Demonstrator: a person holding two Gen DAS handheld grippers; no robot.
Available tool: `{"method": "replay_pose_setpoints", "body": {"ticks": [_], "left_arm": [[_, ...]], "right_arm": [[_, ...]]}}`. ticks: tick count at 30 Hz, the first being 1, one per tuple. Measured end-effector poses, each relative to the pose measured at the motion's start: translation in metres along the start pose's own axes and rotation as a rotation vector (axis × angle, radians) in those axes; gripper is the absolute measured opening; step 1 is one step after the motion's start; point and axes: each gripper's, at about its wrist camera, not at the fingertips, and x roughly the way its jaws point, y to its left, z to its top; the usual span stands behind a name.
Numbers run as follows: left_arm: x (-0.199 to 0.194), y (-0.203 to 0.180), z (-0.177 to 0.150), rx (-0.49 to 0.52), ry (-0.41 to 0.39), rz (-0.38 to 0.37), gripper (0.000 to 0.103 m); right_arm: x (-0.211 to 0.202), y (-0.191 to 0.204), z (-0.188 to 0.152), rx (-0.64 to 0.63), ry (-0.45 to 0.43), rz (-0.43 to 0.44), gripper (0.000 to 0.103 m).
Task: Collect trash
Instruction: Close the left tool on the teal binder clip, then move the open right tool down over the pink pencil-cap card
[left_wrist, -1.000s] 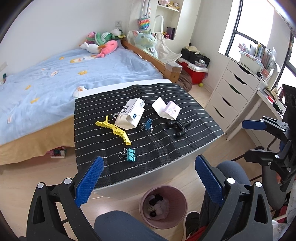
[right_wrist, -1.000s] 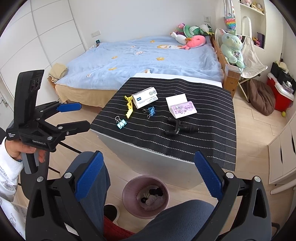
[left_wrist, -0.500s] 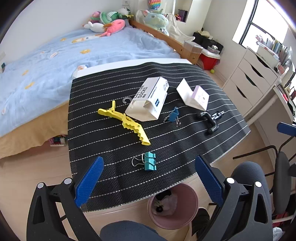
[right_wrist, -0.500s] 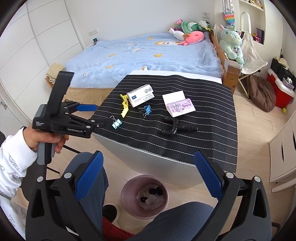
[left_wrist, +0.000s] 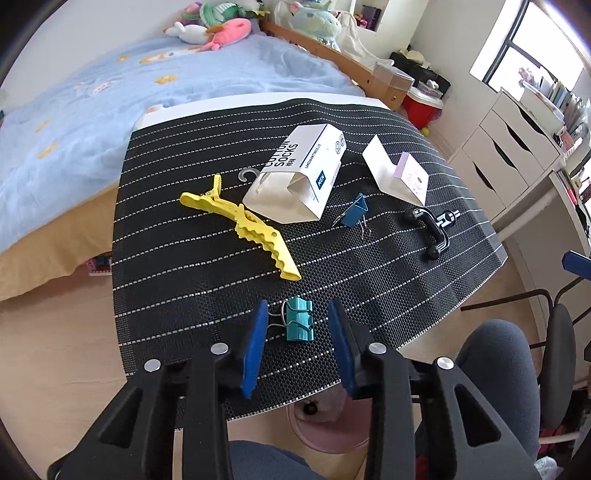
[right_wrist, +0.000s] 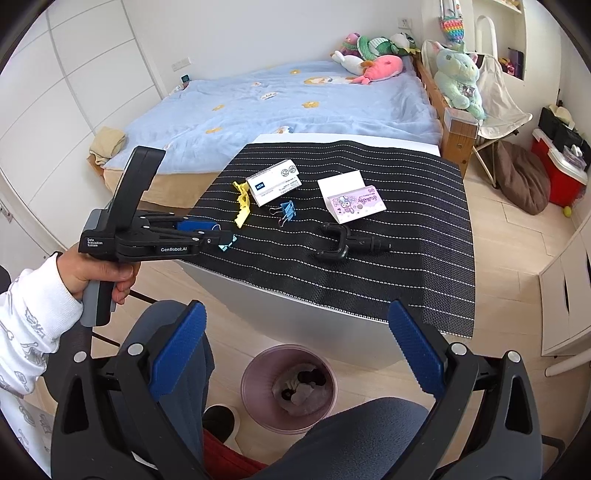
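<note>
The left tool, its jaws just narrowing, straddles the teal binder clip untouched on the surface, while the right tool hangs spread.

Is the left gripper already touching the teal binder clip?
Apart. The left wrist view shows mat between the left gripper pads and the teal binder clip on both sides.

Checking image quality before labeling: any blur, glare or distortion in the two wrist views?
Left wrist view: sharp; strong fisheye bends the striped mat with dark corner vignetting; window at upper right blown out; teal binder clip crisp between the left hand-held gripper's fingers. Right wrist view: also sharp, even daylight, soft shadows, same barrel distortion; bin interior dim.
</note>
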Motion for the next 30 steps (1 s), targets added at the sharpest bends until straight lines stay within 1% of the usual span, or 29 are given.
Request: {"method": "replay_pose_setpoints", "body": {"ticks": [1, 3, 4, 11, 15, 23, 30], "left_arm": [[0.0, -0.001, 0.0, 0.001, 0.003, 0.003, 0.019], [0.0, -0.001, 0.0, 0.002, 0.002, 0.007, 0.007], [-0.001, -0.001, 0.001, 0.001, 0.0, 0.006, 0.004], [-0.007, -0.006, 0.001, 0.017, -0.018, 0.004, 0.003], [-0.015, -0.009, 0.001, 0.024, -0.039, 0.005, 0.003], [-0.034, -0.019, 0.003, 0.048, -0.085, 0.003, 0.003], [-0.046, -0.025, 0.005, 0.068, -0.109, 0.001, 0.003]], "right_arm": [[0.0, 0.0, 0.0, 0.0, 0.0, 0.0, 0.097], [0.001, 0.0, 0.0, 0.0, 0.001, 0.001, 0.097], [0.001, 0.0, 0.0, -0.001, 0.0, 0.001, 0.097], [0.001, 0.0, 0.0, -0.004, 0.0, -0.001, 0.097], [0.002, 0.0, 0.007, -0.023, -0.004, -0.01, 0.097], [0.01, -0.007, 0.04, -0.074, -0.014, -0.037, 0.097], [0.031, -0.02, 0.075, -0.123, 0.015, -0.028, 0.097]]}}
